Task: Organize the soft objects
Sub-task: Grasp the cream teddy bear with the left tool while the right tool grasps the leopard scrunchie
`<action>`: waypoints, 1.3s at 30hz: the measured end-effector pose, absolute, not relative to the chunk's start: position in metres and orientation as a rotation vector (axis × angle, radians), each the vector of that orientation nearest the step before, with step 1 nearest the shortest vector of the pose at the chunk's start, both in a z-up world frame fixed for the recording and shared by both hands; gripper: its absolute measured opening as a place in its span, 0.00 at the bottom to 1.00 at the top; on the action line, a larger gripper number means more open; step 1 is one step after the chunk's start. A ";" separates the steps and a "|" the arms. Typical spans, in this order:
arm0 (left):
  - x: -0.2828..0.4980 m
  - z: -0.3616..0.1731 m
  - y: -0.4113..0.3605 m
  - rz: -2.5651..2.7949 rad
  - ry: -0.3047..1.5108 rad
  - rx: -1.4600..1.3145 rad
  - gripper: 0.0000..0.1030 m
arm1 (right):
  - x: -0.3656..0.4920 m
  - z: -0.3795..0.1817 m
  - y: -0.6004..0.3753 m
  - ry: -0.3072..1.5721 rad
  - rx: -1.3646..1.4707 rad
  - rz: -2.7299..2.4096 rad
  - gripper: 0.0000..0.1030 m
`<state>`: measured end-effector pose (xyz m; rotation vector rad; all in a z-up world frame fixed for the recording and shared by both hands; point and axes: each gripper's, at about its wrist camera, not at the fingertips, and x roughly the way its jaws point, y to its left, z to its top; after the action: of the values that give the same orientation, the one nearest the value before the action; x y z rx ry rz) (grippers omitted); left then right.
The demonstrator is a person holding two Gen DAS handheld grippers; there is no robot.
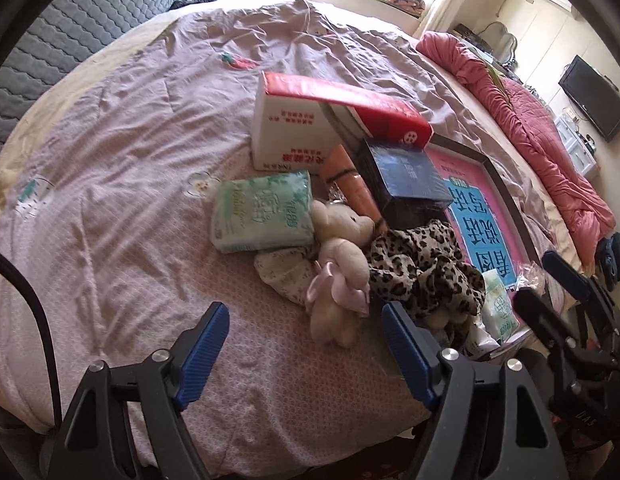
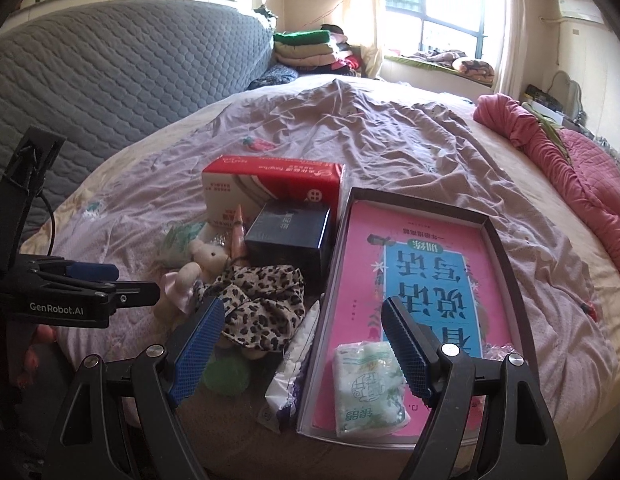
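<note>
A cream plush bunny [image 1: 341, 264] with a pink bow lies on the bed between a green tissue pack [image 1: 262, 212] and a leopard-print cloth [image 1: 425, 268]. A white dotted cloth [image 1: 282, 276] is tucked under the bunny. My left gripper [image 1: 304, 316] hangs open just short of the bunny's legs, holding nothing. My right gripper [image 2: 302, 312] is open above the near left rim of a dark tray [image 2: 505, 248]. The tray holds a pink book [image 2: 429, 264] and a small green tissue pack [image 2: 369, 388]. The leopard-print cloth [image 2: 262, 304] lies beside the right gripper's left finger.
A red-and-white tissue box [image 1: 310, 120], a dark blue box [image 1: 405, 184] and an orange carrot plush [image 1: 349, 184] crowd behind the soft things. A white plastic packet [image 2: 294, 372] and a green round object [image 2: 226, 376] lie near the bed's edge. A pink quilt [image 2: 569, 176] is bunched at right.
</note>
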<state>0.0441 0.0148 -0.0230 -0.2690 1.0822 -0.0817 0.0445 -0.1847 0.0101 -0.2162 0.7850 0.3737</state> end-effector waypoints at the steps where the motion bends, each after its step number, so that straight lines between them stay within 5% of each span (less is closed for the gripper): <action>1: 0.045 -0.025 0.015 -0.083 1.084 -0.272 0.72 | 0.045 0.007 -0.183 0.791 -0.225 0.375 0.79; 15: 0.053 -0.041 0.016 -0.153 1.092 -0.311 0.50 | 0.068 -0.024 -0.153 0.843 -0.309 0.455 0.79; 23: 0.055 -0.043 0.016 -0.186 1.088 -0.322 0.47 | 0.087 -0.043 -0.144 0.892 -0.313 0.479 0.79; 25: 0.055 -0.044 0.016 -0.191 1.088 -0.324 0.47 | 0.090 -0.045 -0.144 0.894 -0.308 0.485 0.73; 29: 0.057 -0.046 0.014 -0.206 1.093 -0.324 0.46 | 0.096 -0.049 -0.144 0.918 -0.269 0.528 0.45; 33: 0.058 -0.046 0.009 -0.224 1.092 -0.318 0.36 | 0.097 -0.048 -0.145 0.918 -0.240 0.565 0.29; 39: 0.061 -0.051 0.002 -0.246 1.108 -0.309 0.18 | 0.096 -0.038 -0.156 0.896 -0.182 0.578 0.23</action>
<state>0.0613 0.0020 -0.0506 -0.3087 1.1082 -0.2460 0.0965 -0.1560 -0.0383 -0.1818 0.8964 0.5780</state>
